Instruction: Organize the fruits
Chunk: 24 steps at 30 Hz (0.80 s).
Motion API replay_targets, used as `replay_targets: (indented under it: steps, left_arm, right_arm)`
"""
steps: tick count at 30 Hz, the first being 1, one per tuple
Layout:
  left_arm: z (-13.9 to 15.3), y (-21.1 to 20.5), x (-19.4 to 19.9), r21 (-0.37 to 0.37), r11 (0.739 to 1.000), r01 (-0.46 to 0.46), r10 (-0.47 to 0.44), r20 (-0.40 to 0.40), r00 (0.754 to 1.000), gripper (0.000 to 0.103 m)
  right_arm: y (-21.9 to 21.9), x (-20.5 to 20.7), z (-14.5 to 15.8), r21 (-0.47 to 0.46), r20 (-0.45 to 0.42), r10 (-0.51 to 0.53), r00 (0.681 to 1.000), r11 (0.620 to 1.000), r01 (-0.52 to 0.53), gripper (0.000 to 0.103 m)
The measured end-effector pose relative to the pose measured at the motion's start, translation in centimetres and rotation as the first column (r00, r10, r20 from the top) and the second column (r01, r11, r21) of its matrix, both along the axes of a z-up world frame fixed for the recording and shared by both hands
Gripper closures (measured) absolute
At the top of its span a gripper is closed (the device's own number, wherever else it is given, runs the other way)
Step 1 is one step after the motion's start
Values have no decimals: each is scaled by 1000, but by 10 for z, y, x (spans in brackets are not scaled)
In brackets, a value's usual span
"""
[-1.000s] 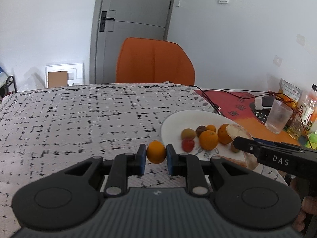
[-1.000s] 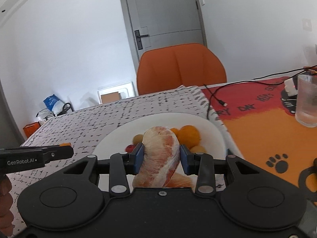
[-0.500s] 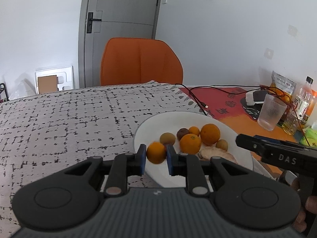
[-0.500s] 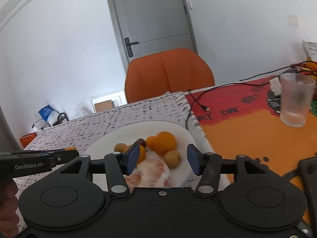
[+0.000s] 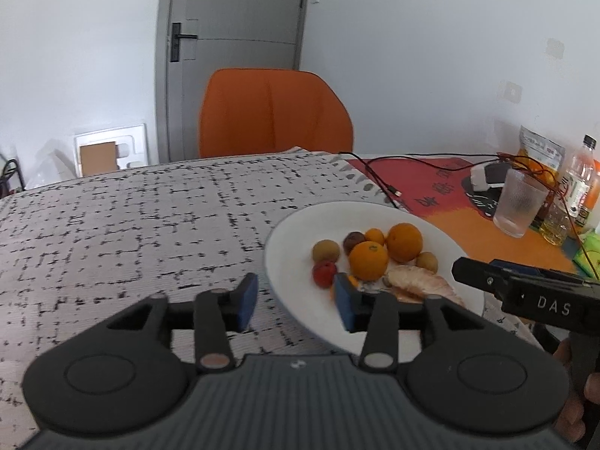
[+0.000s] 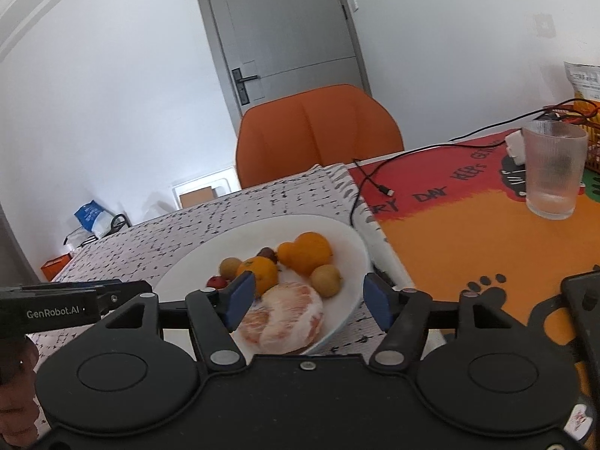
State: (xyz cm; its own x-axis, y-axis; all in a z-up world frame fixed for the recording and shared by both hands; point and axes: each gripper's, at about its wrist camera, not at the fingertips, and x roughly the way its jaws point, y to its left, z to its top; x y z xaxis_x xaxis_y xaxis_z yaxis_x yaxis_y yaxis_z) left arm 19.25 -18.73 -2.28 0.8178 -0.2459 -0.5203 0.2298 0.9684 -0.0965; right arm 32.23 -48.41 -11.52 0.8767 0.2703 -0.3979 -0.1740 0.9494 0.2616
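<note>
Both grippers have just been opening: left gripper [image 5: 296,296] has let go its small orange, right gripper [image 6: 309,302] its peeled pomelo [image 6: 285,317], now lying on the plate [image 6: 187,266] at its near rim. Jaws parted, nothing gripped. Lettering: "DAS" on right gripper, "GenRobot.AI" on left.

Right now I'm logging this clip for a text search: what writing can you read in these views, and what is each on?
"DAS": side of the right gripper.
"GenRobot.AI": side of the left gripper.
"DAY", plus partly cut words either side: red and orange mat.
Snack bag and bottle labels: too blurred to read.
</note>
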Motion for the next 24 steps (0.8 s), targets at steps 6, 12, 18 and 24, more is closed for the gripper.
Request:
replay_targets:
  steps: [6,12,18,24]
  left_arm:
    - [0,18,-10,2,999,-39,39,4,999,40]
    - [-1,34,-21,6,997,-73,73,7,997,30]
    - [2,51,-32,7,992,-123,123,8,992,17]
    - [6,73,-43,-10,984,-179,179,-14,984,8]
  right_arm:
    - [16,-6,1,-21,-5,12,1000,1000,-12,26]
    - [28,-12,-2,-28,-15,27,1000,999,-28,23]
    - [42,-19,2,-45,-16,45,999,998,-45,8]
    - [57,-29,10,-68,-8,49,999,996,-50,0]
